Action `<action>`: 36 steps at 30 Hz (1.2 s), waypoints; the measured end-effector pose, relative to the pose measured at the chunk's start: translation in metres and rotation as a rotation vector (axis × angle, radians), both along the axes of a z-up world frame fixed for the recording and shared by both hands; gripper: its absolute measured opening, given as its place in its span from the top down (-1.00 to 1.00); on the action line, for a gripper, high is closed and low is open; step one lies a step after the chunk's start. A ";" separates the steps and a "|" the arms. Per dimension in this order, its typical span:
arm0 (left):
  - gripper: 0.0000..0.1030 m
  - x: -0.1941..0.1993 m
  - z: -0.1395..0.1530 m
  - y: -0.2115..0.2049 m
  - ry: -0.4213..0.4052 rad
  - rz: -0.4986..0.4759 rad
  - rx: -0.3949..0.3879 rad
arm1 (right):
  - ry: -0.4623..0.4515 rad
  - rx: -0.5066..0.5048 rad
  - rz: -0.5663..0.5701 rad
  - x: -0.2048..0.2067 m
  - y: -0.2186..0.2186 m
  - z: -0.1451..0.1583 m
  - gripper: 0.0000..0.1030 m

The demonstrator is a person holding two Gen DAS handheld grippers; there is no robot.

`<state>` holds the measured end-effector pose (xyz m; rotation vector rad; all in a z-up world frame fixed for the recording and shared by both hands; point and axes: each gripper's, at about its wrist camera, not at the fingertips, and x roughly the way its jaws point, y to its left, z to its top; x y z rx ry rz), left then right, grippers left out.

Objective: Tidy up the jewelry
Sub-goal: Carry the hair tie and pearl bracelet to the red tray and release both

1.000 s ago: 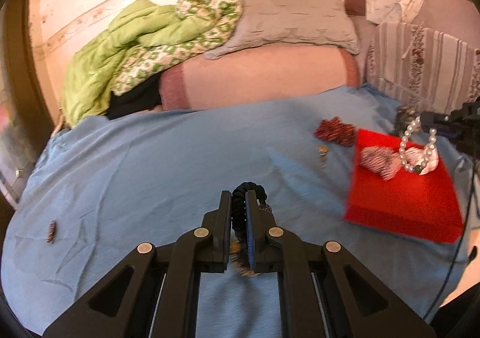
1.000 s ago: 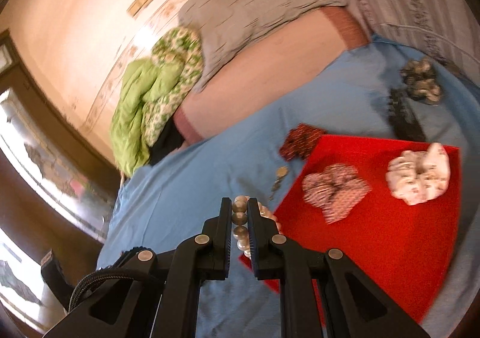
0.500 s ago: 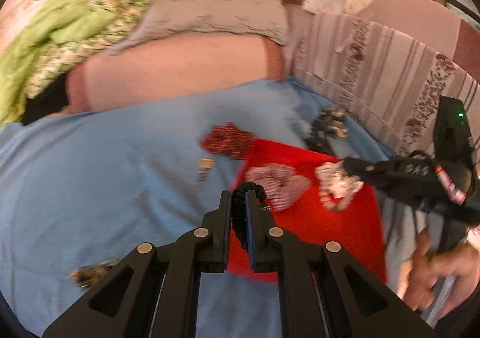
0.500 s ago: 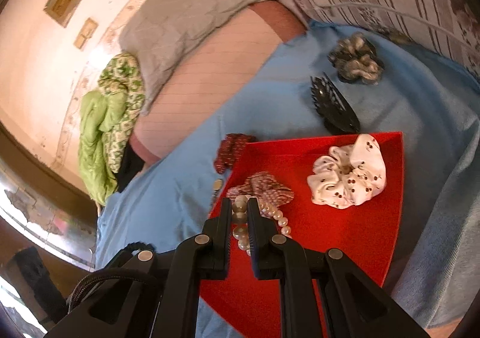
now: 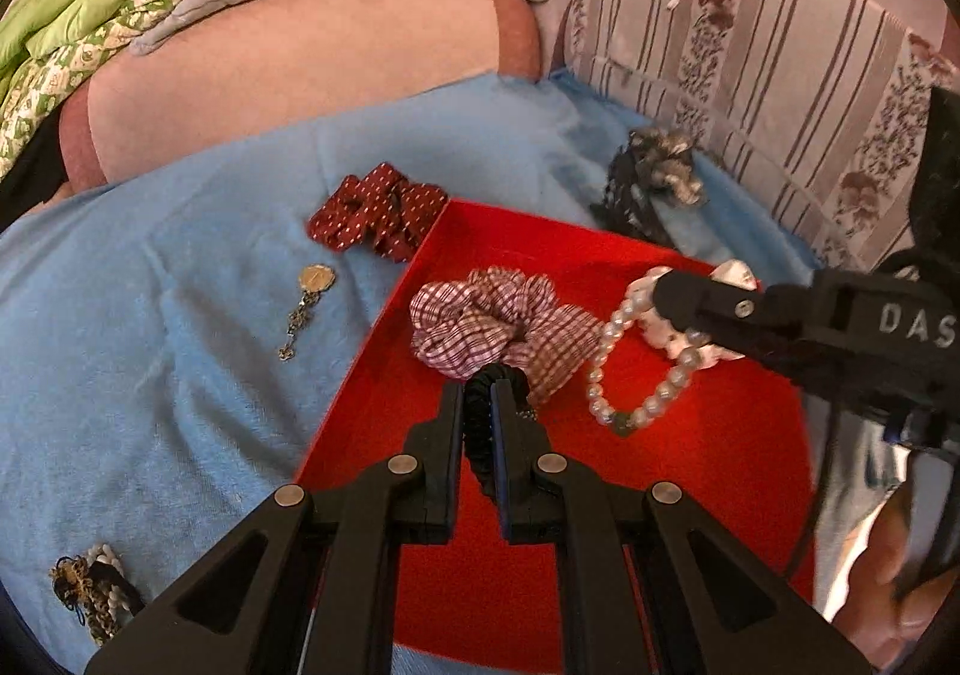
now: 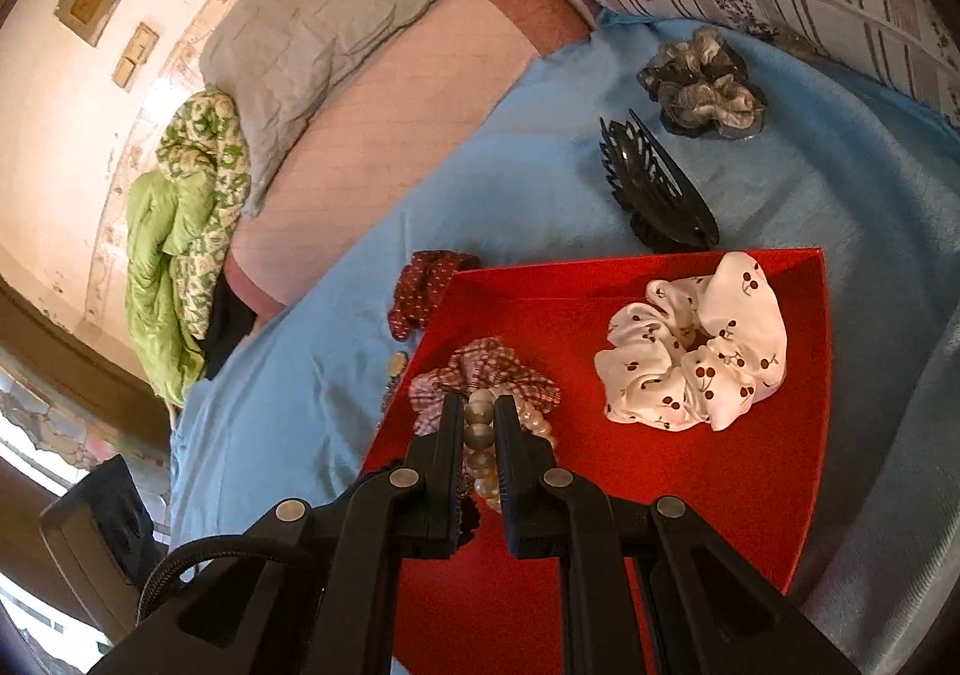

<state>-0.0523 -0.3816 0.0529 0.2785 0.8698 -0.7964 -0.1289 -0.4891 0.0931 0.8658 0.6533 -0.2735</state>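
1. The left gripper is clamped on a black braided bracelet, held above the near half of the red tray.
2. The right gripper is clamped on a pearl bracelet, whose loop hangs over the tray (one darker bead sits at its lowest point).
3. In the tray lie a pink checked scrunchie and a white cherry-print scrunchie.
4. On the blue bedsheet outside the tray: a dark red dotted scrunchie touching the tray's far corner, a gold pendant beside it, a black hair claw, a grey scrunchie, and a tangled bead cluster well apart at the left.
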 end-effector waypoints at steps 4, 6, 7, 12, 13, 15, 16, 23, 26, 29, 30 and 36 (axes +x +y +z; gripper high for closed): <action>0.83 0.004 -0.007 -0.001 -0.010 0.005 0.021 | 0.039 -0.028 -0.022 0.001 -0.001 -0.002 0.78; 0.83 0.006 -0.010 0.000 -0.014 0.010 0.029 | 0.071 -0.059 -0.037 0.001 -0.002 -0.001 0.78; 0.83 0.007 -0.011 0.001 -0.013 0.012 0.031 | 0.080 -0.065 -0.042 0.001 -0.002 -0.002 0.78; 0.83 0.008 -0.012 0.004 -0.029 0.024 0.042 | 0.138 -0.078 -0.063 0.000 -0.007 -0.009 0.78; 0.83 0.009 -0.012 0.005 -0.029 0.027 0.042 | 0.150 -0.083 -0.066 0.000 -0.007 -0.010 0.78; 0.83 0.010 -0.013 0.007 -0.024 0.032 0.041 | 0.157 -0.078 -0.069 0.000 -0.008 -0.012 0.78; 0.83 0.010 -0.013 0.008 -0.024 0.036 0.041 | 0.160 -0.077 -0.071 0.000 -0.008 -0.012 0.78; 0.64 0.011 -0.012 0.008 -0.016 0.037 0.042 | 0.188 -0.074 -0.075 0.002 -0.009 -0.018 0.77; 0.41 0.011 -0.010 0.010 -0.028 0.045 0.039 | 0.200 -0.070 -0.077 0.003 -0.010 -0.021 0.77; 0.41 0.011 -0.009 0.010 -0.027 0.049 0.036 | 0.202 -0.067 -0.074 0.003 -0.010 -0.021 0.77; 0.41 0.011 -0.008 0.011 -0.026 0.050 0.034 | 0.201 -0.067 -0.076 0.003 -0.010 -0.021 0.77; 0.41 0.009 0.005 0.019 -0.046 0.056 0.008 | 0.166 -0.092 -0.098 -0.001 -0.008 -0.009 0.75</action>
